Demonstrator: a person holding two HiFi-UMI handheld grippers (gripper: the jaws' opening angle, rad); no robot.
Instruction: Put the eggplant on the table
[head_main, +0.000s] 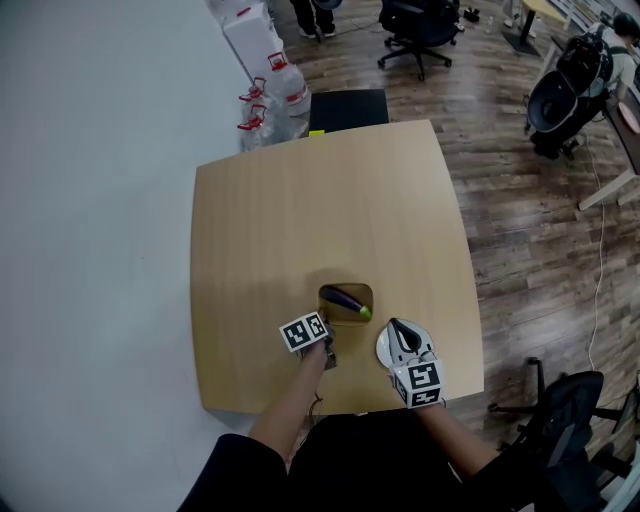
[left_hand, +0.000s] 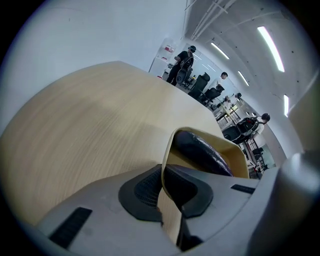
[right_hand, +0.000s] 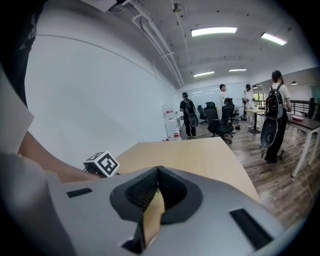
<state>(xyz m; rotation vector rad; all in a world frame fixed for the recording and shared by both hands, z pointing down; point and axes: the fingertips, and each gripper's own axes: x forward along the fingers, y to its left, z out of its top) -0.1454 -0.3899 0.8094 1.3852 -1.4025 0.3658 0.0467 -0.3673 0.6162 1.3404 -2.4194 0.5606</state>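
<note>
A light wooden desk (head_main: 320, 200) stands beside a white wall (head_main: 90, 250). Near the front edge of the desk sits a small tan dish (head_main: 347, 289). The eggplant (head_main: 343, 299) lies inside this dish. It is dark purple, and its green end (head_main: 364, 313) points to the front right corner of the dish. So the eggplant is in the dish, not down on the desk.

The left tongs (left_hand: 163, 174) are pinching the near rim of the dish. In the left gripper view the thin tan rim runs right between the two dark pads (left_hand: 142, 192). The eggplant shows just behind the rim.

The right tongs (right_hand: 159, 169) are pressed together at the tips. A thin strip of tan shows through the slit lower down. In the head view these tongs are near the dish, on its right side. The right gripper view also shows the cube with black and white squares (right_hand: 104, 163) on the left tongs.

By the far edge of the desk are a black seat (head_main: 347, 106) and water jugs (head_main: 283, 80) with red handles. The floor (head_main: 520, 230) is brown wood. Some people (right_hand: 189, 112) stand far back in the room.
</note>
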